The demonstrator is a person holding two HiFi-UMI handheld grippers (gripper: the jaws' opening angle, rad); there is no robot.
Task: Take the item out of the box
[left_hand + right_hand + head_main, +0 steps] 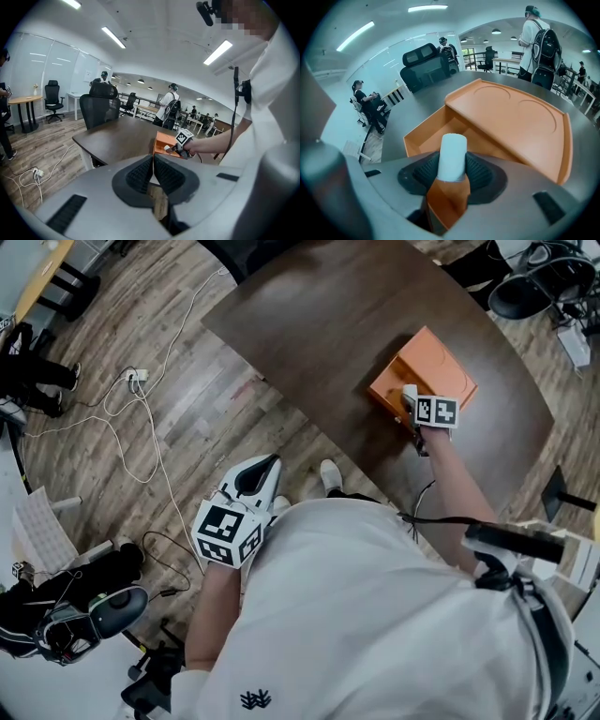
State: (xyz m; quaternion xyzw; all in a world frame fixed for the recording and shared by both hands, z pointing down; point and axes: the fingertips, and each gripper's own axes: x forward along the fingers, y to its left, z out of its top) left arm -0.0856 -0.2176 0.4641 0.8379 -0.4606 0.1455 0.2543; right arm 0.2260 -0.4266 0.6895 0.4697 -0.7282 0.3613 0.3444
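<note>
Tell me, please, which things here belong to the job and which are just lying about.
Job: box; white cylinder; right hand-held gripper holding it.
Lying about: left hand-held gripper, shut and empty; floor cables; chair.

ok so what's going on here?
A person stands at a dark table with a handheld gripper in each hand. The right gripper is shut on a white cylinder, held at the open compartment of the orange box. The left gripper is shut with nothing between its fingers, held low at the person's side, away from the table.
</note>
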